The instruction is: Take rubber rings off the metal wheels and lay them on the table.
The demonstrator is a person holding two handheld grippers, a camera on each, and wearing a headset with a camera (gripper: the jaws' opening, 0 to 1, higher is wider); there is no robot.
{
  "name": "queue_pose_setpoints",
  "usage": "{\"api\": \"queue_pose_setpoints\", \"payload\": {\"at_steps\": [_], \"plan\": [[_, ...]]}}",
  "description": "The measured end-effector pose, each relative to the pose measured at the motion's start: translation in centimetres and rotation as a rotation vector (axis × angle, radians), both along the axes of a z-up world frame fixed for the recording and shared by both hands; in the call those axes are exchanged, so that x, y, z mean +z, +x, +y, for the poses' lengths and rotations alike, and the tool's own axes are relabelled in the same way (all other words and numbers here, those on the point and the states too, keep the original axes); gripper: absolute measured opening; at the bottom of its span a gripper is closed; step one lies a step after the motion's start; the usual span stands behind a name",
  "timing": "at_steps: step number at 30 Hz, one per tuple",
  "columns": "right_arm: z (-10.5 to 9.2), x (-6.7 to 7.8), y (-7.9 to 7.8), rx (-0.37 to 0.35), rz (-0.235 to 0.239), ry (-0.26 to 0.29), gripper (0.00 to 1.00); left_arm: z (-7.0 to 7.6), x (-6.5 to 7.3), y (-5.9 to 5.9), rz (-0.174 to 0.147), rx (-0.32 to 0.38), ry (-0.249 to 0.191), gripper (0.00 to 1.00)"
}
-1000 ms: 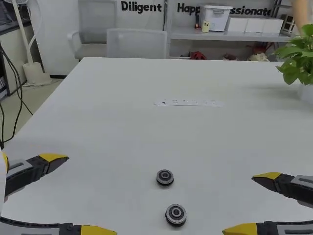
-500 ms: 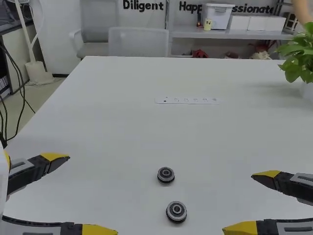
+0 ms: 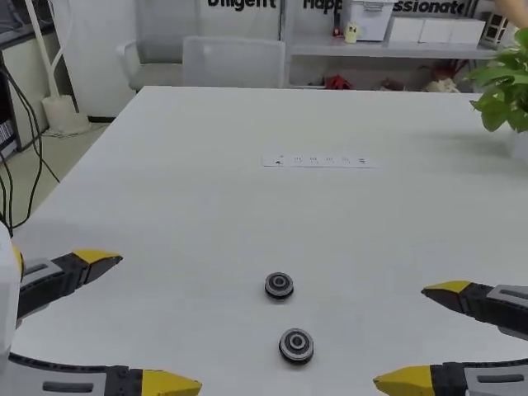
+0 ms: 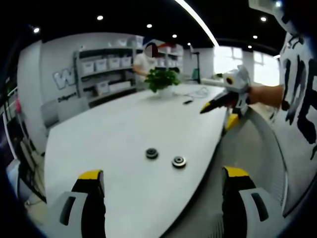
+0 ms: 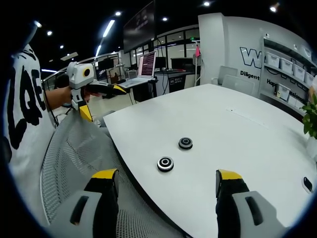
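Currently on the white table [image 3: 206, 190]: two metal wheels, both lying flat near the person's edge, close together but not touching.

- Far wheel [image 3: 279, 285]: roughly midway between the two tools.
- Near wheel [image 3: 296, 346]: a little to the right of the far one and closer to the person.
- Rubber rings [image 3: 284, 347]: dark bands seated around the rims of both wheels.
- Left tongs [image 3: 136, 322]: yellow-tipped jaws spread wide, gripping nothing, held left of the wheels and well apart from them.
- Right tongs [image 3: 421, 334]: jaws likewise spread wide and empty, held right of the wheels and well apart from them.
- White strip [image 3: 318, 161]: flat at mid-table, small markings too fine to read.
- Plant [image 3: 503, 91]: green leaves at the far right corner.
- Chair [image 3: 235, 62]: grey, behind the far edge.
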State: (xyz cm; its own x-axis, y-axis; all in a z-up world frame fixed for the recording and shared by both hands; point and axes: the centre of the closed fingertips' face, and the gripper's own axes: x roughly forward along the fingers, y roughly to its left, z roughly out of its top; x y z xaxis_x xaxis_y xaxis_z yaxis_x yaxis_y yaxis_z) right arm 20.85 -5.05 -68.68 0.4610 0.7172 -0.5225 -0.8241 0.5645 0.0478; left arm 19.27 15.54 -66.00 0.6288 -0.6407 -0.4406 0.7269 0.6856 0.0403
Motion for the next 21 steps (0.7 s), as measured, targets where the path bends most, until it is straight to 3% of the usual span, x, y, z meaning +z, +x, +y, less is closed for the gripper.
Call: {"api": "queue_pose_setpoints", "payload": {"at_steps": [21], "plan": [[0.2,-0.7,1.5,0.007,-0.002,-0.007,0.78,0.4,-0.5,1.3,-0.003,0.013,-0.009,1.00]]}}
